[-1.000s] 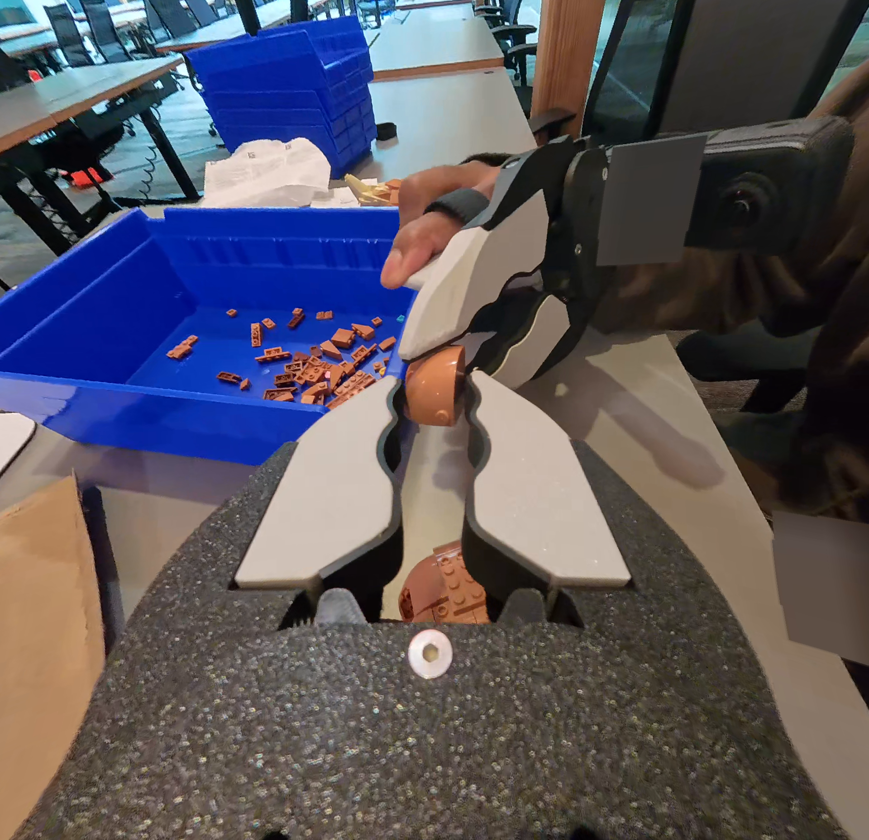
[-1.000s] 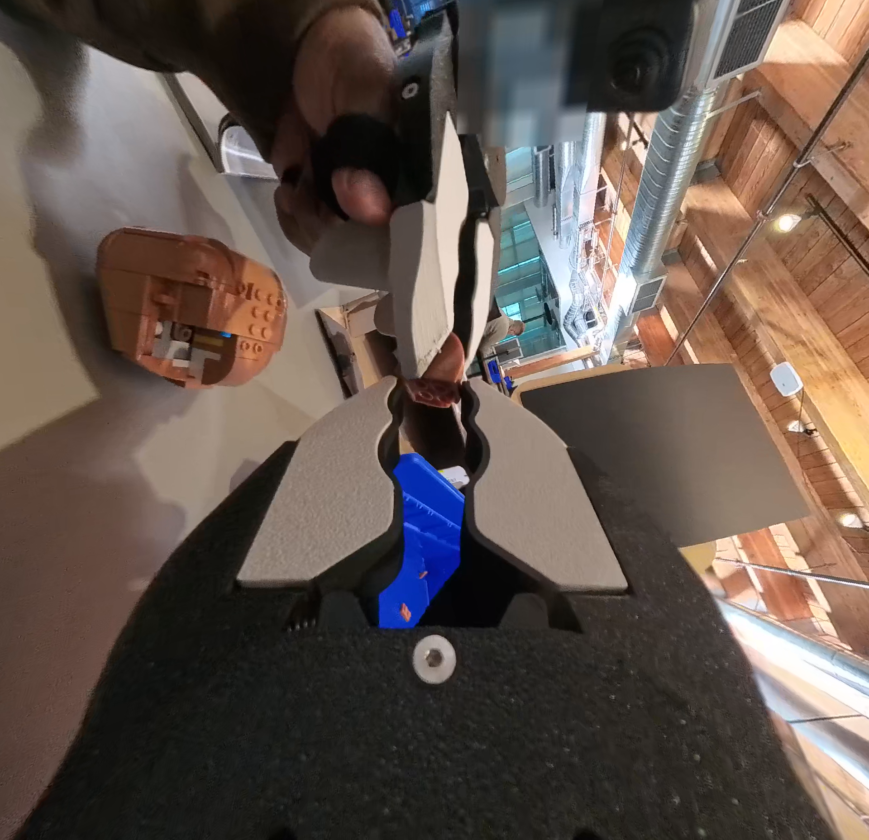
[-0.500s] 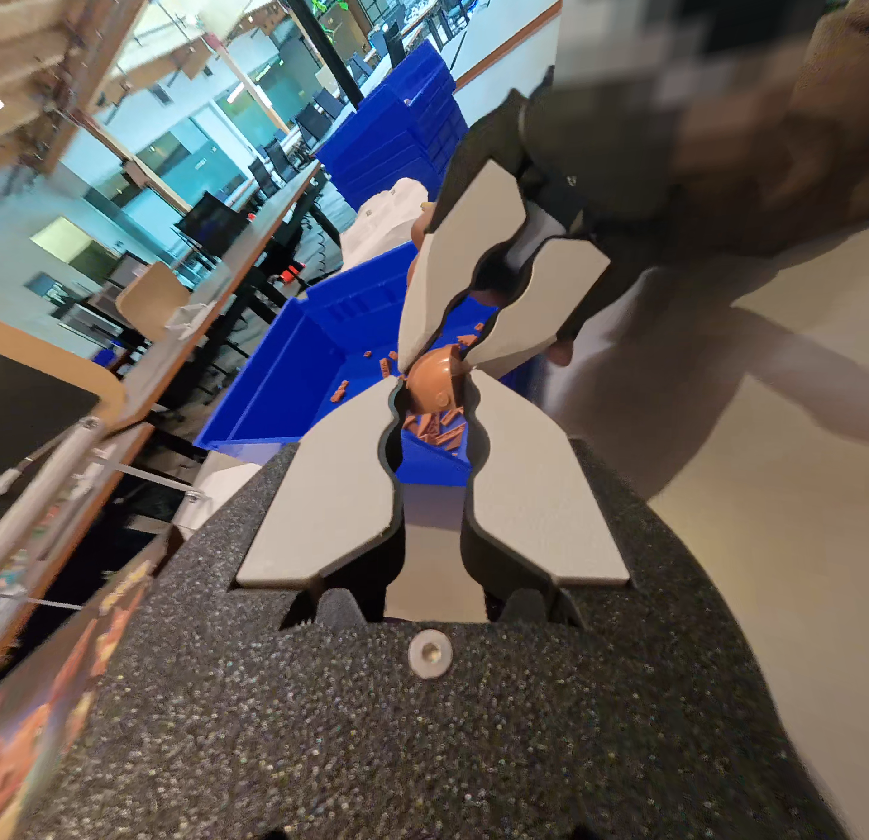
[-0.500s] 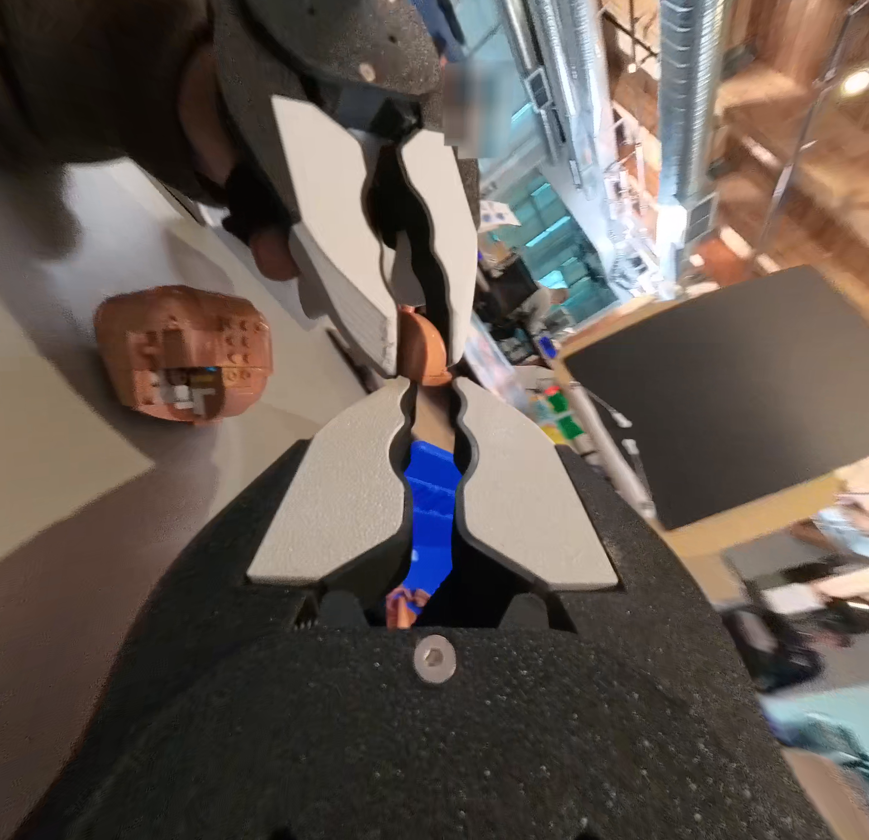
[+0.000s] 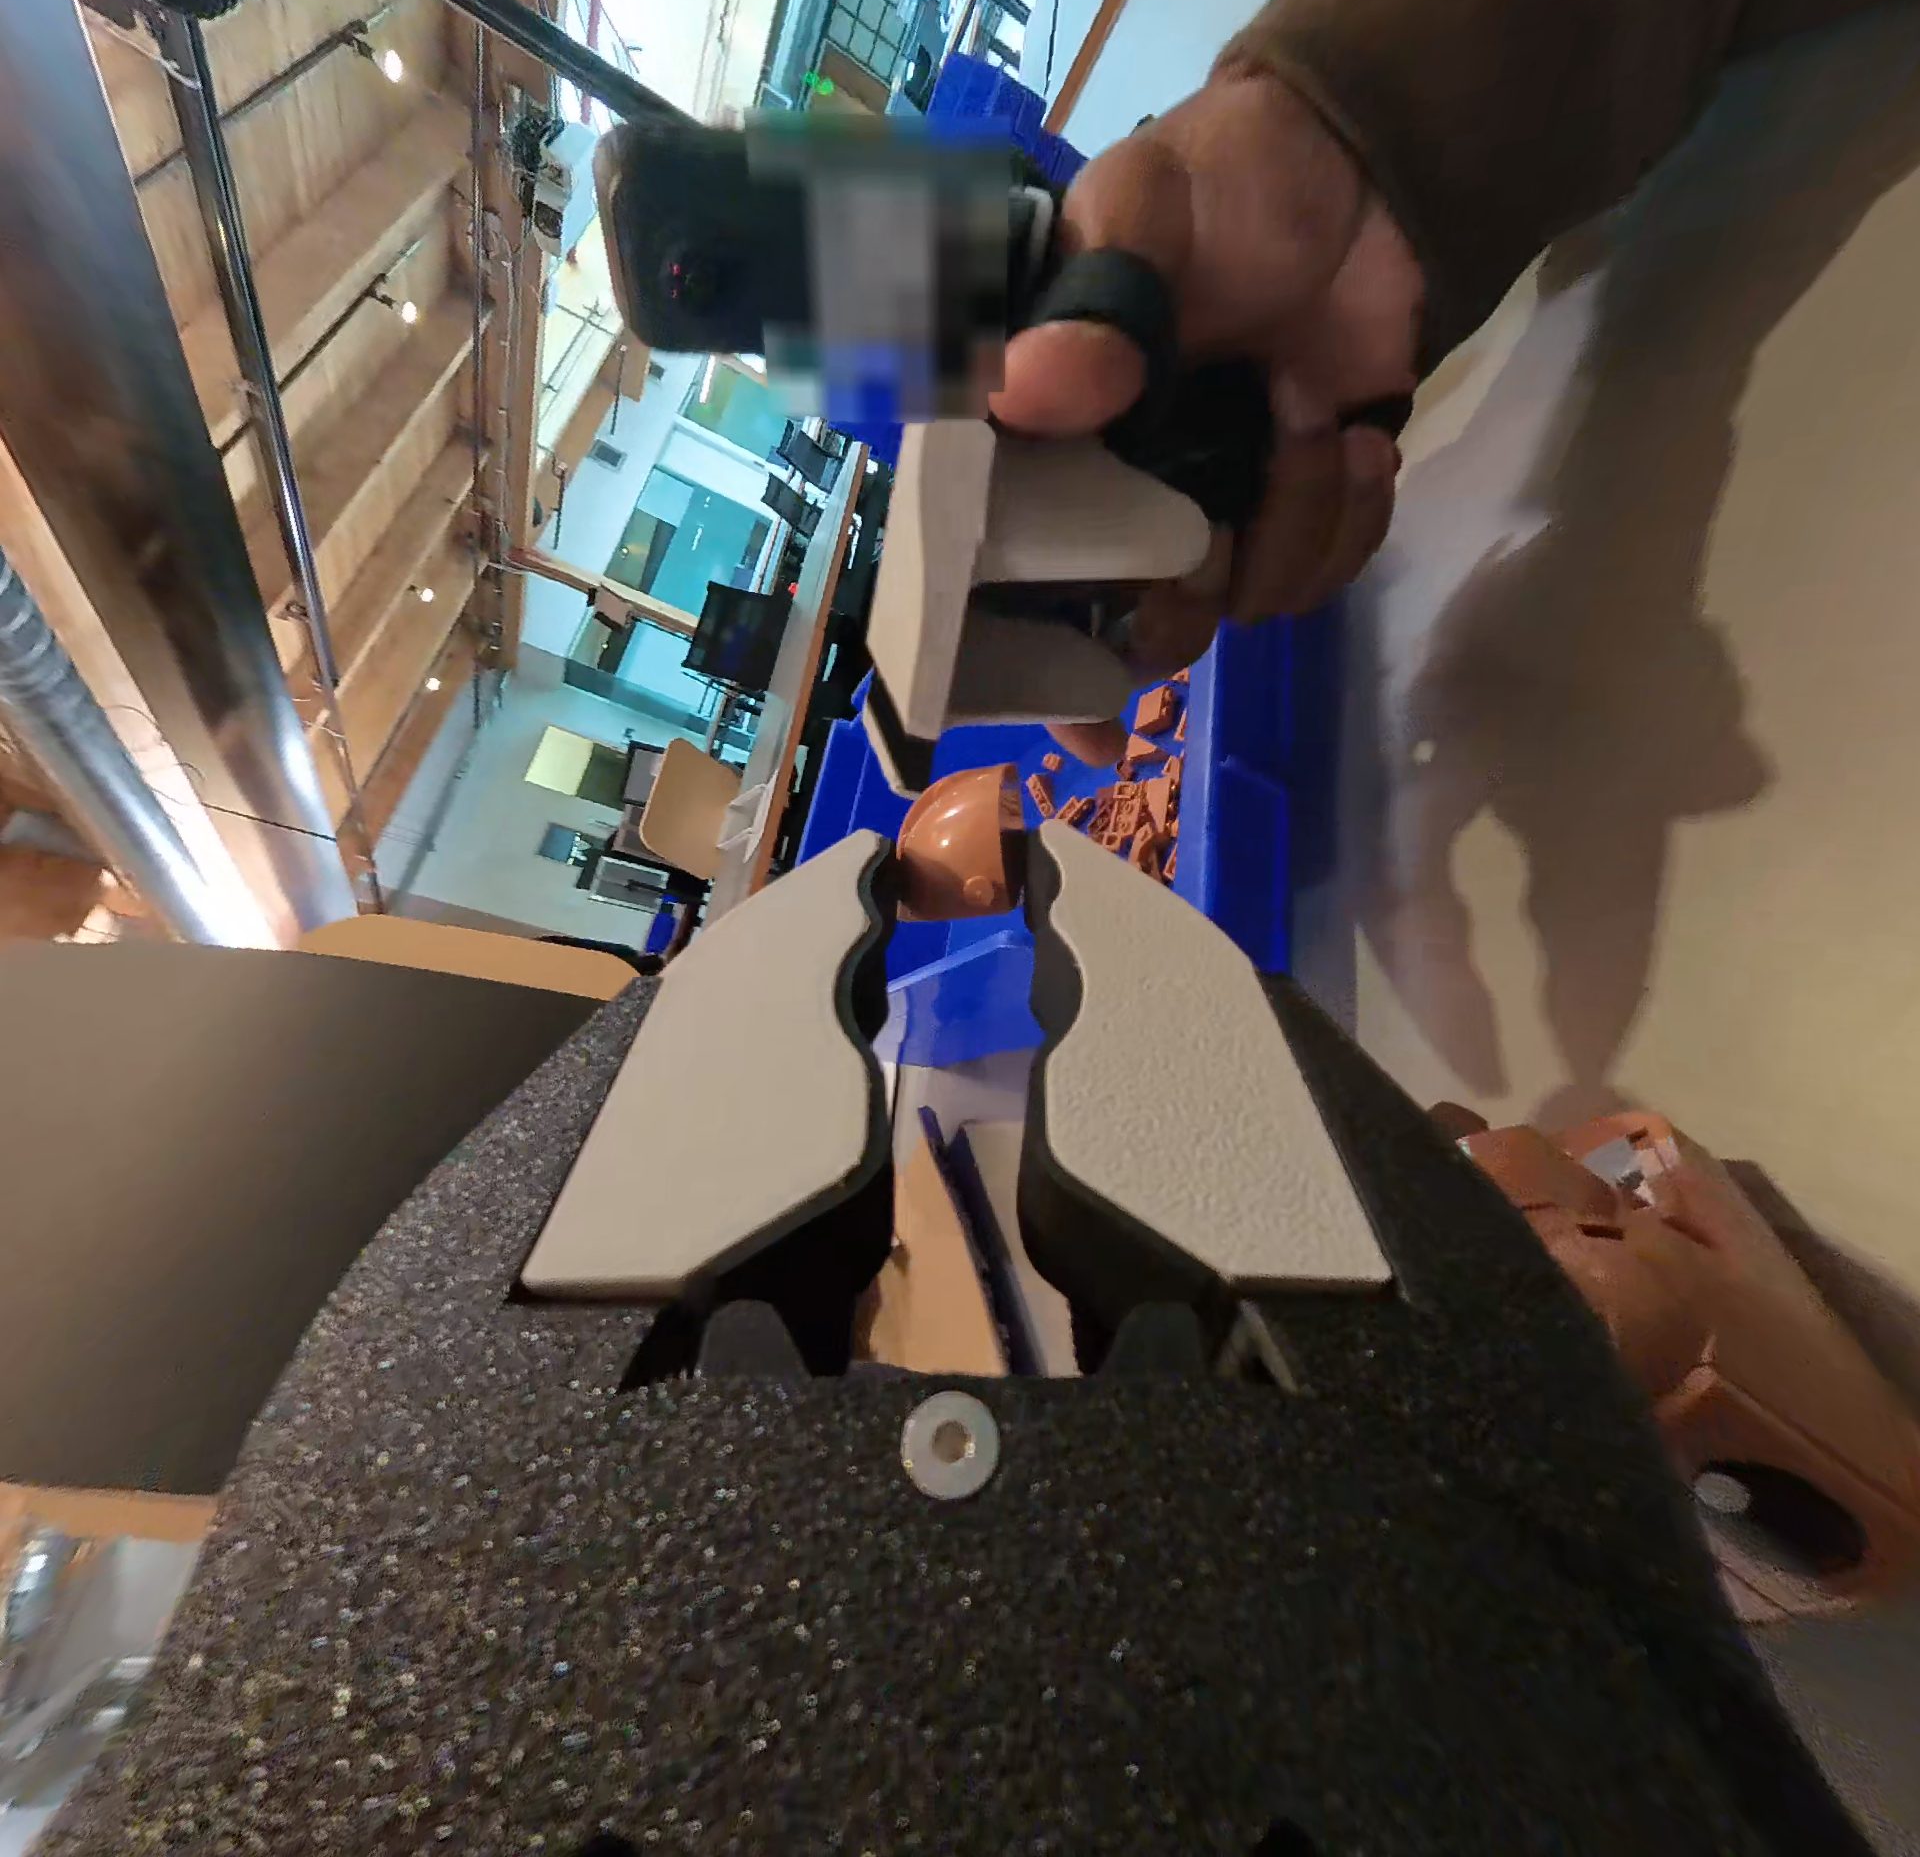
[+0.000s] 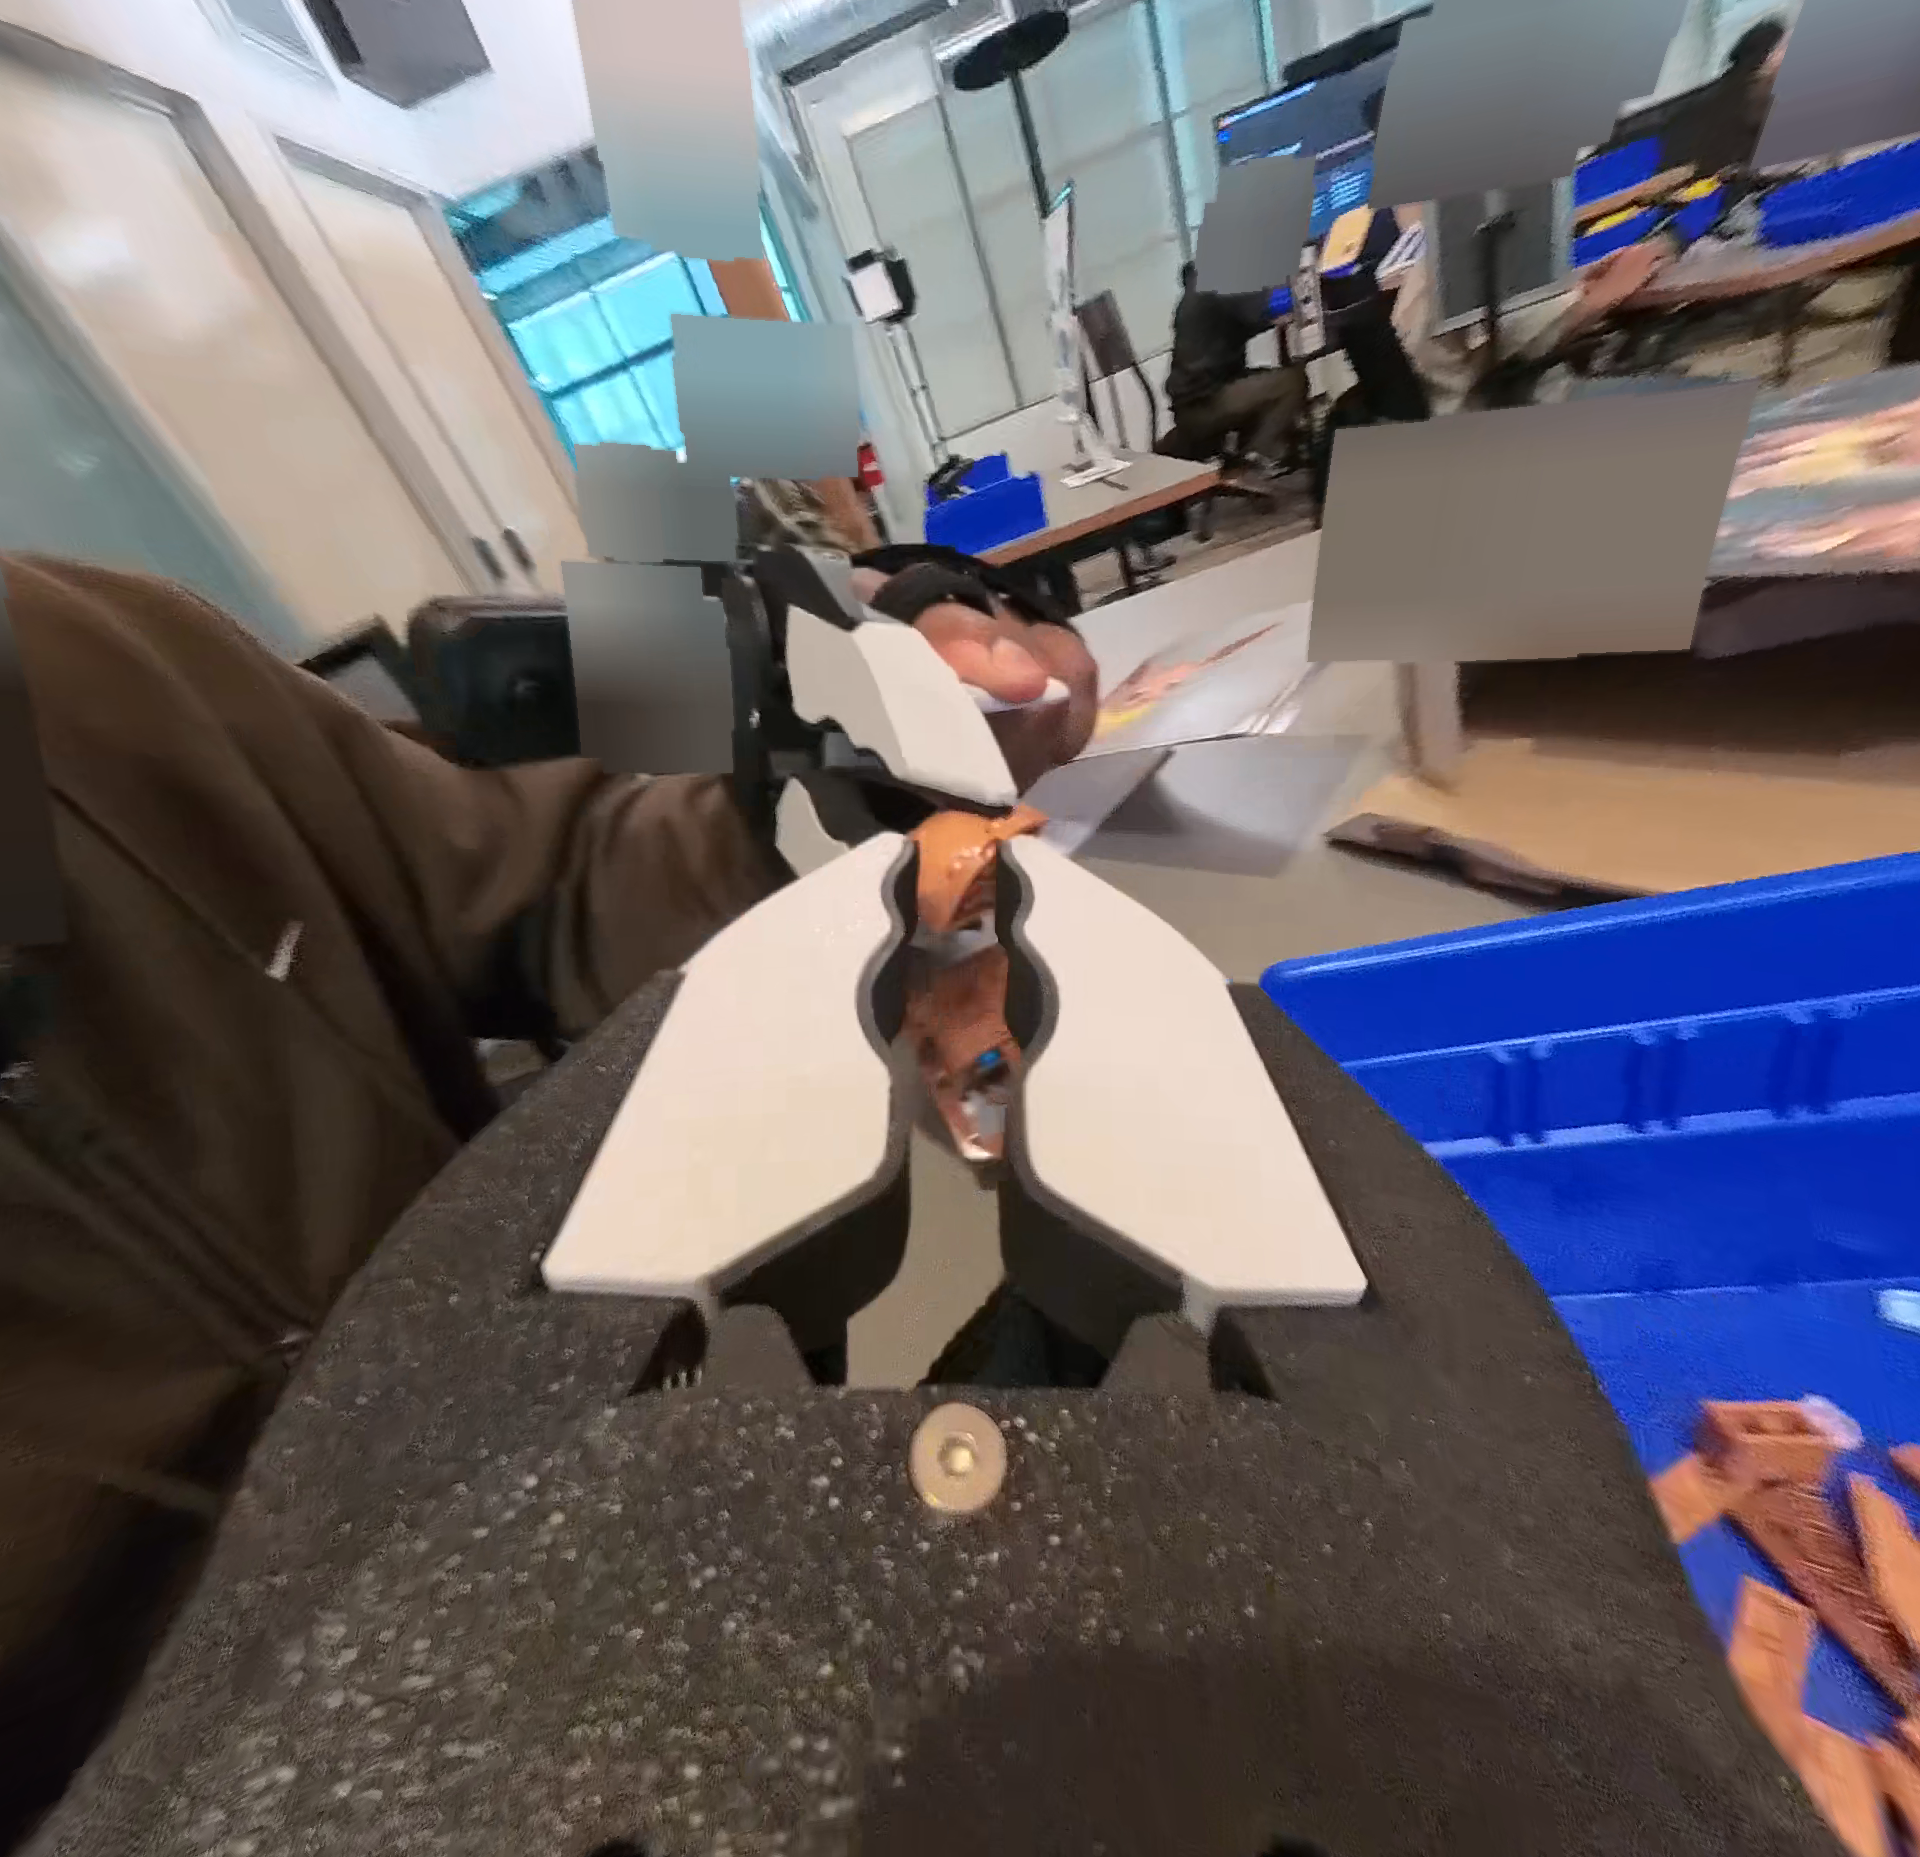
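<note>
My left gripper is shut on a brown dome piece and holds it in the air over the near edge of a blue bin. My right gripper comes in from above and its tips touch the dome's upper left. In the right wrist view my right gripper is shut on a brown piece. The left gripper meets that piece tip to tip from the far side. I cannot tell whether it is the dome or a smaller part joined to it.
The blue bin holds several loose brown bricks, also shown in the right wrist view. A brown brick assembly lies on the beige table by my left gripper. People sit at desks far behind.
Both grippers have stayed tip to tip on the brown piece and have rolled and swung together. The room now appears sideways in the left wrist view and upright in the right wrist view.
</note>
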`<action>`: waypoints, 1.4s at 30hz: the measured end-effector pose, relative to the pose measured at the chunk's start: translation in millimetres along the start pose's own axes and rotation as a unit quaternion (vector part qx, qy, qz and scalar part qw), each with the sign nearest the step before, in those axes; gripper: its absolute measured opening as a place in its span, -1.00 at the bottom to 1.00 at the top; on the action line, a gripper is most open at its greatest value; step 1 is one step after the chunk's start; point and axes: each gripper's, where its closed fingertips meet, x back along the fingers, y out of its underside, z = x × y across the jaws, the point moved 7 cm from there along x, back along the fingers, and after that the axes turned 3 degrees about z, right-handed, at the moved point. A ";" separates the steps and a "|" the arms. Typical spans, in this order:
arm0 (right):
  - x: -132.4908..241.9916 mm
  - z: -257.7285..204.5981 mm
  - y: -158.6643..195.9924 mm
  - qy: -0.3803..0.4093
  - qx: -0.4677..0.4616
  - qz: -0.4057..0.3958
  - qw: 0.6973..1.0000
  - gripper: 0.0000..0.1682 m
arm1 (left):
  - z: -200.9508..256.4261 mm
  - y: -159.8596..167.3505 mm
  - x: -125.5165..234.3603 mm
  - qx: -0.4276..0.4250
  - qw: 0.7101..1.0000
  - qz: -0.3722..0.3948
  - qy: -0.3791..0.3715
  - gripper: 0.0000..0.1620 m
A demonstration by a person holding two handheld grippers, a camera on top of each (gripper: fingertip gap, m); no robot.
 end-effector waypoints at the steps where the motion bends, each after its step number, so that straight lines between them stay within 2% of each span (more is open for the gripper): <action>1: -1.5 -0.2 1.6 -0.008 -0.016 -0.005 1.000 -0.85 | 1.3 -0.4 -0.7 -0.009 1.000 0.000 -0.002 -0.71; 4: -5.2 -0.2 6.7 -0.017 -0.040 -0.024 0.999 -0.88 | 4.5 -3.1 -1.1 -0.037 0.999 0.004 -0.006 -0.71; 12: -6.5 -1.2 9.3 -0.073 -0.124 -0.007 0.990 -0.92 | 9.0 -10.9 3.2 -0.119 0.992 0.019 -0.035 -0.72; 14: -6.7 -0.7 9.6 -0.064 -0.110 -0.010 0.992 -0.92 | 9.2 -8.7 3.2 -0.099 0.994 0.017 -0.030 -0.72; 19: -5.3 -7.8 4.4 -0.046 -0.034 -0.018 0.998 -0.94 | 3.6 -8.2 4.8 0.018 0.998 0.058 -0.007 -0.71; 27: -6.7 -12.3 3.8 -0.037 0.011 -0.023 0.999 -0.94 | -0.2 -4.7 7.3 0.110 0.988 0.098 0.033 -0.71; 33: -4.8 -20.5 1.1 0.012 0.169 -0.040 0.985 -0.78 | -4.7 1.6 5.9 0.193 0.975 0.095 0.061 -0.71; 39: -7.8 -36.7 9.0 0.051 0.387 -0.080 0.917 -0.64 | -3.1 -3.8 8.6 0.259 0.950 0.114 0.136 -0.71; 42: -9.0 -46.6 12.5 0.042 0.454 -0.070 0.887 -0.71 | -2.7 -4.2 9.6 0.311 0.925 0.122 0.181 -0.72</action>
